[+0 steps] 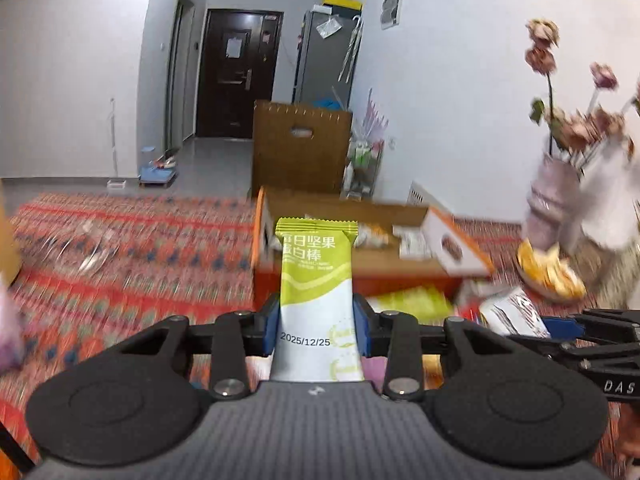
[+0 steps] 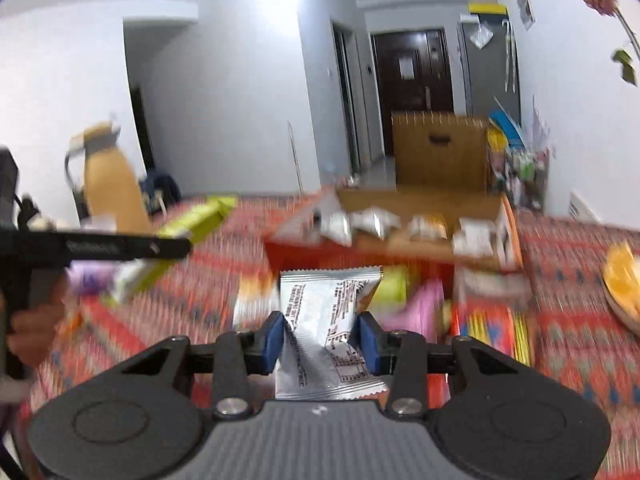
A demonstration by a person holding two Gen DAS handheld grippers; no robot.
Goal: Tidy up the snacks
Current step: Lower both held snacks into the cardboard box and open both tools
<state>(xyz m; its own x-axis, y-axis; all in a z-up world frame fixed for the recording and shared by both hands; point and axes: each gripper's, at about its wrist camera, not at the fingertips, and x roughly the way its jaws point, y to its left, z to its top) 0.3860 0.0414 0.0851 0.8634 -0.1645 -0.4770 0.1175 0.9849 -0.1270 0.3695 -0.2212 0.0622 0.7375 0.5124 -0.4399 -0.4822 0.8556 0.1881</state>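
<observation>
Green bar [image 1: 316,280] upright, pinched by left gripper [image 1: 316,326] | right gripper [image 2: 322,340] pinching silver packet [image 2: 328,320]

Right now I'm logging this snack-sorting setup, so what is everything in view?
green snack bar: one, green and white, upright between the left tongs' pads
silver packet: one, silver with black print, clamped in the right tongs
cardboard box: one, open, orange outside, on the tablecloth, several packets inside
loose snacks: several, pink, yellow, red, before the box
tablecloth: one, red patterned
vase of flowers: one, pale, dried pink flowers, far right
plate: one, orange contents, right
bottle: one, tan, far left
left tongs: blue pads, shut
right tongs: blue pads, shut
</observation>
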